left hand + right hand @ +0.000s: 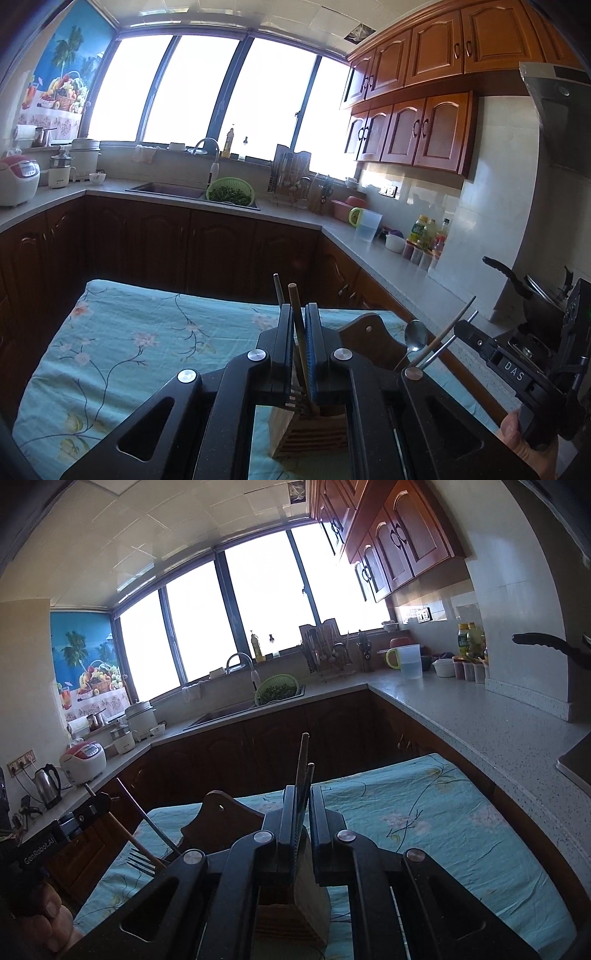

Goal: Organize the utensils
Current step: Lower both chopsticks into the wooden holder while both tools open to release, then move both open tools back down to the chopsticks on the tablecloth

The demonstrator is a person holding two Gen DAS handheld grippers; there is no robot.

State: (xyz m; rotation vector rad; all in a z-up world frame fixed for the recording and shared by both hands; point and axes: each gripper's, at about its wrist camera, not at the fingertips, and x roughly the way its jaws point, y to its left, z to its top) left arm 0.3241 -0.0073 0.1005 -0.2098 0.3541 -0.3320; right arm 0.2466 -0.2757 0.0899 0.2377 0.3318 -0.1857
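- The left gripper (298, 354) is closed on a brown wooden chopstick (297, 314), which stands nearly upright between the pads with its lower end down in the wooden utensil holder (295, 424).
- A grey metal chopstick (277, 290) is seen just left of the wooden one; whether it is also clamped cannot be told.
- The right gripper (303, 834) is closed on a pair of dark chopsticks (303, 771), held upright above the same holder (295, 915).
- Fork tines (295, 398) are seen inside the holder, just behind the left gripper's pads.
- In the right part of the left view, a spoon (415, 336) and further chopsticks (447, 332) lean against the holder's raised wooden back (365, 332).
- The holder stands on a table covered with a blue floral cloth (140, 332).
- The near view of the holder is largely blocked by each gripper's black body.
- On the far counter are seen a sink (166, 190), a green colander of greens (231, 192), a dish rack (290, 177), a clear jug (367, 225) and a rice cooker (16, 179).
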